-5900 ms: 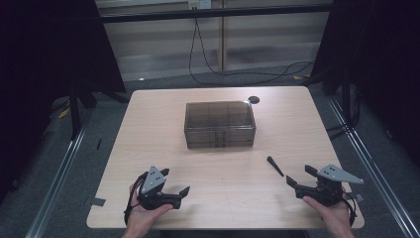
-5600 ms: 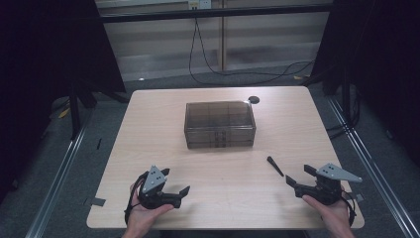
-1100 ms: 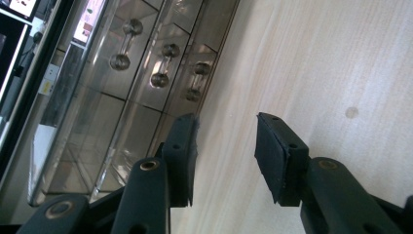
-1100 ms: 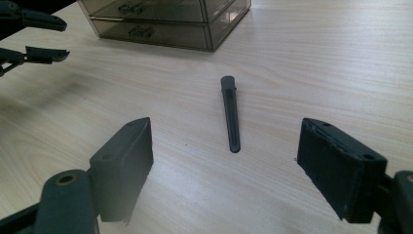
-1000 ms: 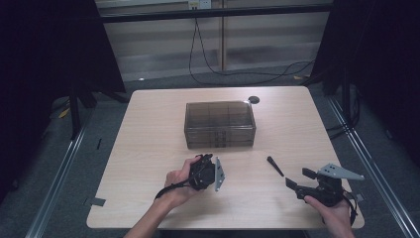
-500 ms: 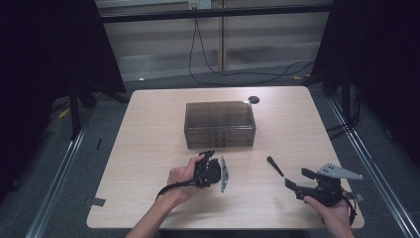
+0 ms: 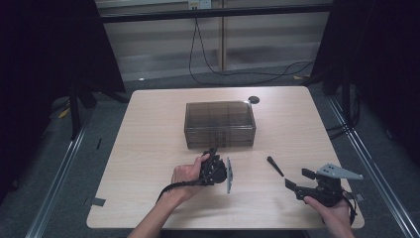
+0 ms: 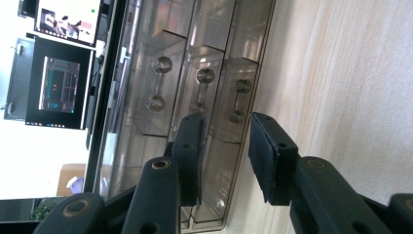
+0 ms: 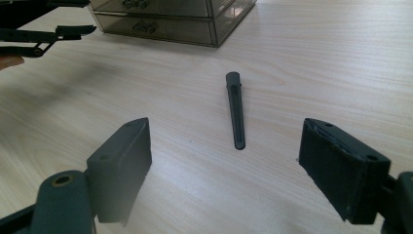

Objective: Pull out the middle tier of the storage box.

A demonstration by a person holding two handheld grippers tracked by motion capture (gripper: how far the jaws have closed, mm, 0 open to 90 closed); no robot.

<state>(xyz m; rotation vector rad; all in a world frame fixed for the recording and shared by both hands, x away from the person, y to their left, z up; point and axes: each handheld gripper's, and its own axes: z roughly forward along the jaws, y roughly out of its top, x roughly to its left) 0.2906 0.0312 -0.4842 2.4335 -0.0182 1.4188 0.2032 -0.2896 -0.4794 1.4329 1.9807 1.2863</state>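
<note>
- Surface: I see a pale wood-grain table (image 7: 148, 148) with rounded corners. Beyond its far edge lie grey floor, trailing black cables and a slatted wall panel; both sides of the room are dark.
- Nearest me, the right gripper (image 7: 297, 184) rests at the near right of the table. Its jaws stand wide apart with nothing between them.
- Just ahead of it lies a slim black clip (image 9: 235, 109), flat on the wood, apart from both grippers. Its long axis runs diagonally, from near the right gripper toward the far left.
- The left gripper (image 7: 214, 152), rolled on its side, sits just before the drawer box (image 7: 220, 123). Its jaws have just been closing and stand partly open; the pads press on nothing.
- The drawer box is smoky translucent plastic, mid-table, long side across. Its front, with small two-knob handles (image 8: 201, 90), faces me.
- A small dark disc (image 7: 254, 99) sits near the far edge.
</note>
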